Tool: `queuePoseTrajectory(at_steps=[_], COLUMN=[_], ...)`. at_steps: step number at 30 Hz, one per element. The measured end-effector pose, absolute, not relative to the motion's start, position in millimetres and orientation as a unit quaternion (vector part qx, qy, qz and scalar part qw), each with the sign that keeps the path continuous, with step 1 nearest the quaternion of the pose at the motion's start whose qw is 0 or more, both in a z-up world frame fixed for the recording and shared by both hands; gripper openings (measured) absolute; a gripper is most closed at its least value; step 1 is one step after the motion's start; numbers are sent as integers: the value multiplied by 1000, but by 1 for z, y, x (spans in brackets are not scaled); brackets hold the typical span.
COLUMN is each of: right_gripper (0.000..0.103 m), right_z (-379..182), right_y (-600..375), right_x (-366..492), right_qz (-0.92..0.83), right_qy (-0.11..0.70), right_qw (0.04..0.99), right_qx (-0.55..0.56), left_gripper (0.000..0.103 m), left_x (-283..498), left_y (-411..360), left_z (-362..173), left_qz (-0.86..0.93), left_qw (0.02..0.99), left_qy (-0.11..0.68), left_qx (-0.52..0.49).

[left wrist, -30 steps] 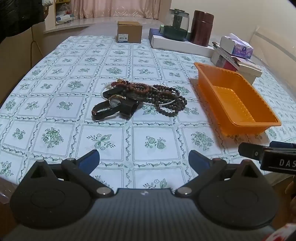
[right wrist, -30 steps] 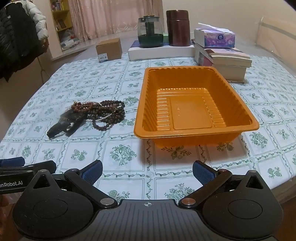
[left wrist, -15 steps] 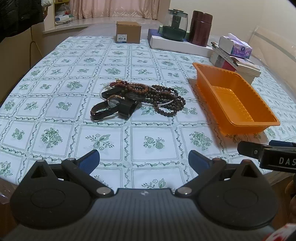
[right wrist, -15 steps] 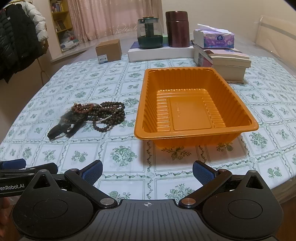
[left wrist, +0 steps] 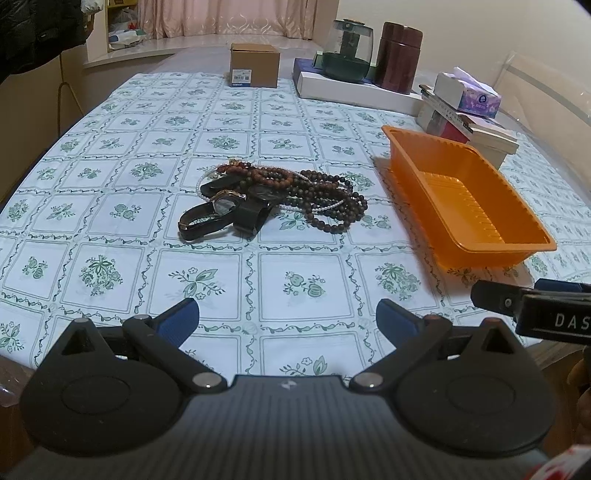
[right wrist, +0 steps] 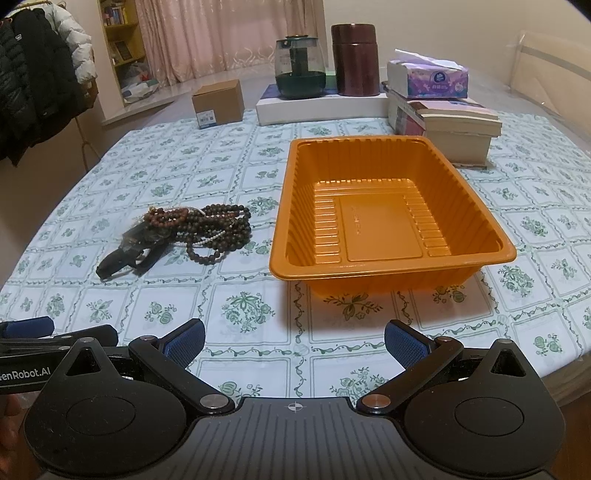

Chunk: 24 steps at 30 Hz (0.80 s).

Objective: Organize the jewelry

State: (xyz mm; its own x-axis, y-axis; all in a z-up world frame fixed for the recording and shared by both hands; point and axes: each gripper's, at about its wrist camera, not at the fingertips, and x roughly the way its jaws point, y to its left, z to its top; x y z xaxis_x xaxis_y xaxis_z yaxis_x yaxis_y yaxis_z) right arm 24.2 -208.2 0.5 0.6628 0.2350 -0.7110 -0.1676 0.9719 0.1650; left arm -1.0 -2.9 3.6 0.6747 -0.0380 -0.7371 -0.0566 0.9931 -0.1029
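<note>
Both wrist views low at near table edge, facing forward; share orange tray [left wrist: 466, 199] [right wrist: 388, 210].

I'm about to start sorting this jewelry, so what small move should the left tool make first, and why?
Probably ease the left tool forward toward the jewelry pile. It is open and empty, short of the pile, and the watch lies nearest it. The orange tray is empty, so nothing is sorted yet.

A round table under a white oilcloth printed with green floral squares [right wrist: 236, 173] fills the room's middle. Behind it, pale pink curtains [right wrist: 207, 37] hang over a low white window ledge [left wrist: 147, 51]. A yellow wooden bookshelf [right wrist: 120, 40] stands in the corner beside dark and white padded jackets [right wrist: 40, 70]. Cream plain walls [left wrist: 480, 33] enclose the right side.
</note>
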Motion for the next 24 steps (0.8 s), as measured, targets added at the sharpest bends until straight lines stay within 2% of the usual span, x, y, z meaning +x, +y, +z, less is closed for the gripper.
queuePoseTrajectory(at_steps=[24], right_gripper=[103], right_z=[3], right_y=[-207], right_x=[25], right_qz=[111], right_qy=[394], right_qw=[911], right_qx=[42], left_gripper=[101], left_x=[-1], left_y=[-5], left_z=[5], left_qz=[1], left_qw=[914], left_qy=[401], left_qx=[-60])
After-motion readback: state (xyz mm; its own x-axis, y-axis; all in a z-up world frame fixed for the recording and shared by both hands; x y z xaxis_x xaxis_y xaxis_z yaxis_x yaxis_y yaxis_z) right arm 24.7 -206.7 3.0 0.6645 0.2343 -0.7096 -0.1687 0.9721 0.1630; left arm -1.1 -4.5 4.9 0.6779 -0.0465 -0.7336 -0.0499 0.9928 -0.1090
